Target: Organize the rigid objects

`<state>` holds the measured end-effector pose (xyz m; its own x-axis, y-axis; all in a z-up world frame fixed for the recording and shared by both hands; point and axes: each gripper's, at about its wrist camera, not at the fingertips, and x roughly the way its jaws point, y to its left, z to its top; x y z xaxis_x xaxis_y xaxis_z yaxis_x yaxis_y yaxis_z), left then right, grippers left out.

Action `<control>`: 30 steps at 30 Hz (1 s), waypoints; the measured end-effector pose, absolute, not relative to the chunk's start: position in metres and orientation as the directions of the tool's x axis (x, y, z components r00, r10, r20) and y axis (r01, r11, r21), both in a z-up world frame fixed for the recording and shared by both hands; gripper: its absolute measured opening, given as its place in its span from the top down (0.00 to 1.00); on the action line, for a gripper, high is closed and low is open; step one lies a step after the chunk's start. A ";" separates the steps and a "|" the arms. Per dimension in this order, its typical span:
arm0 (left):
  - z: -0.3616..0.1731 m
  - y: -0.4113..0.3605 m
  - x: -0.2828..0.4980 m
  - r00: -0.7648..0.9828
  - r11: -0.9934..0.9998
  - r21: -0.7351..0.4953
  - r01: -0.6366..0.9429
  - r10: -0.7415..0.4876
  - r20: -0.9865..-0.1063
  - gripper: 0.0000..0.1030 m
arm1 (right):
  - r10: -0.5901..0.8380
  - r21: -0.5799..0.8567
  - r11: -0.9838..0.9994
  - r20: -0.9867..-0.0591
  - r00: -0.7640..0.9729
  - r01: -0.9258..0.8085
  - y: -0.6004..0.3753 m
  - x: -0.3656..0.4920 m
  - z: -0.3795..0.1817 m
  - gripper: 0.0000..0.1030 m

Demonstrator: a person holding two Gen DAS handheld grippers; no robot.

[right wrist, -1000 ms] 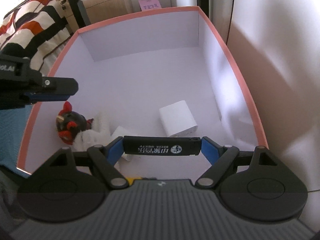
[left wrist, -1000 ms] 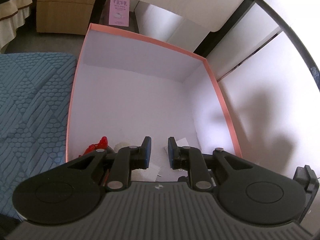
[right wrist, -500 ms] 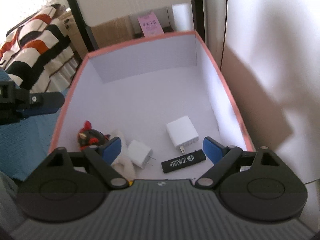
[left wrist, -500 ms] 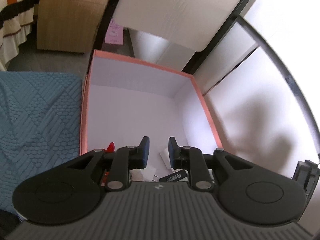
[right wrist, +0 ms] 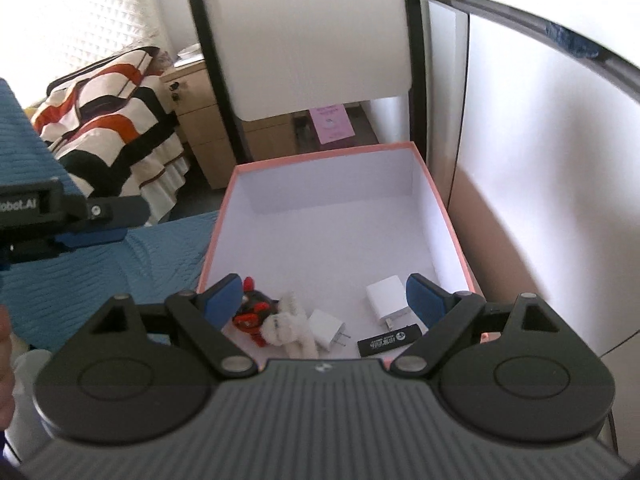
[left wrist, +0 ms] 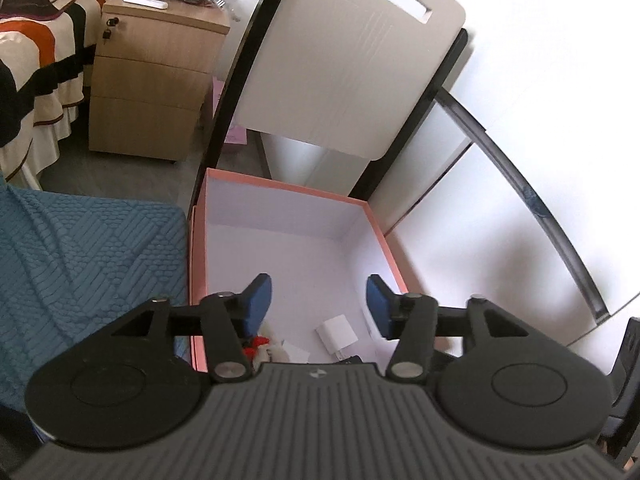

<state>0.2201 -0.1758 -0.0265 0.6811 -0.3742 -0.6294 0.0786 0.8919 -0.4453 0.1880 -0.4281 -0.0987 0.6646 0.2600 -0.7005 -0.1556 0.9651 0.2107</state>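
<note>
Right wrist view: right gripper [right wrist: 325,300] wide, empty, above pink box [right wrist: 452,216]; black stick [right wrist: 389,342] lies inside beside white chargers [right wrist: 387,295] and red toy [right wrist: 252,309], likely grouped at near wall; left gripper [left wrist: 319,305] just opening, nothing between its jaws.

A bed covered with a blue quilted textured spread [right wrist: 120,264] was seen as the supporting surface. A rectangular cardboard box with a pink rim and white inside [right wrist: 436,196] was set on it, against a white panel. On the box's white floor, near its front end, a red and black horned toy figure [right wrist: 254,312], a white fluffy plush piece [right wrist: 286,322], two white plug adapters [right wrist: 328,326] [right wrist: 386,298] and a flat black stick with white lettering [right wrist: 388,342] were laid close together.
</note>
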 end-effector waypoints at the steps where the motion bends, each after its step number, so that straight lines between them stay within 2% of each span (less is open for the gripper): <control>1: -0.024 -0.176 0.217 0.686 0.894 -0.441 0.077 -0.368 -0.627 0.38 | 0.263 0.212 0.964 -0.699 0.664 -0.158 -0.427 0.185 -0.098 0.12; 6: -0.014 -0.172 0.196 0.714 0.902 -0.424 0.078 -0.348 -0.608 0.30 | 0.270 0.204 0.963 -0.685 0.677 -0.177 -0.422 0.172 -0.097 0.12; 8: -0.011 -0.171 0.189 0.724 0.906 -0.419 0.063 -0.331 -0.606 0.17 | 0.275 0.215 0.961 -0.679 0.681 -0.175 -0.423 0.167 -0.097 0.12; 16: -0.006 -0.169 0.161 0.732 0.923 -0.384 0.029 -0.281 -0.620 0.03 | 0.264 0.213 0.964 -0.688 0.676 -0.160 -0.424 0.150 -0.090 0.12; 30: -0.007 -0.175 0.133 0.725 0.939 -0.344 0.013 -0.246 -0.643 0.01 | 0.269 0.221 0.962 -0.701 0.660 -0.157 -0.423 0.120 -0.093 0.12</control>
<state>0.1327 -0.1754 -0.0066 0.7254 -0.2455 -0.6430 0.0128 0.9388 -0.3441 0.1198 -0.4230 -0.0932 0.6601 0.2692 -0.7013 -0.1573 0.9624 0.2214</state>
